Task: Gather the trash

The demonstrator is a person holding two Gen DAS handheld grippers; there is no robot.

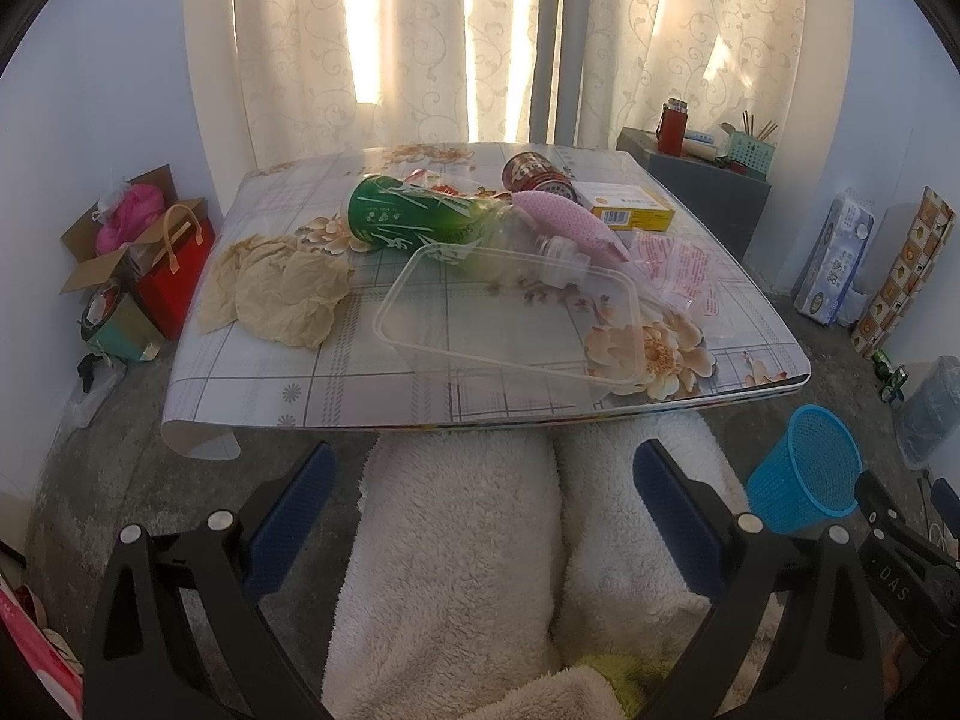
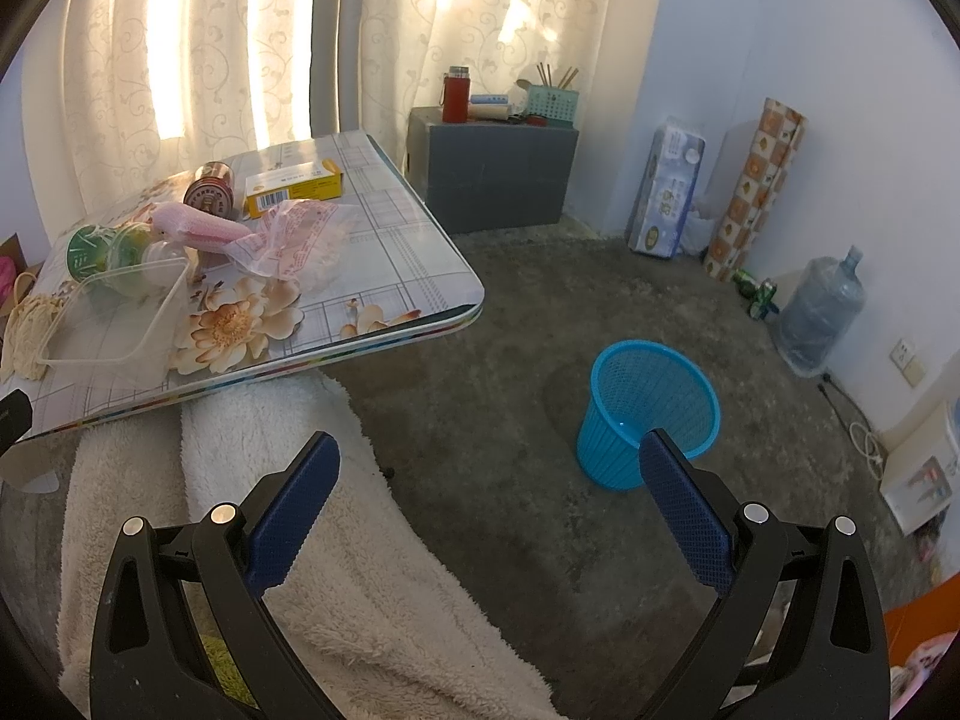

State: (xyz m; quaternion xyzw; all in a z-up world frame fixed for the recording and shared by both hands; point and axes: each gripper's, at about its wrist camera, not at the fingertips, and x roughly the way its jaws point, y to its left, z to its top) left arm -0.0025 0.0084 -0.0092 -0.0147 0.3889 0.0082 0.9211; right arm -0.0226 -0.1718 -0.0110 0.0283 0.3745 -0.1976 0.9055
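Trash lies on the low floral table (image 1: 336, 384): crumpled tan paper (image 1: 282, 291), a green-labelled plastic bottle (image 1: 414, 219) on its side, a clear plastic tray (image 1: 510, 324), a pink foam net (image 1: 567, 219), a brown can (image 1: 537, 175), a yellow box (image 1: 627, 204) and a clear printed wrapper (image 1: 684, 270). A blue mesh bin (image 2: 648, 414) stands on the floor to the right of the table. My left gripper (image 1: 483, 489) is open, held below the table's near edge over the person's fleece-covered legs (image 1: 462, 540). My right gripper (image 2: 489, 486) is open above the floor, left of the bin.
A dark cabinet (image 2: 492, 174) with a red flask stands behind the table. Tissue packs (image 2: 666, 192), a patterned roll (image 2: 756, 180) and a water jug (image 2: 822, 312) line the right wall. A red bag (image 1: 177, 264) and cardboard boxes (image 1: 114, 252) sit left of the table.
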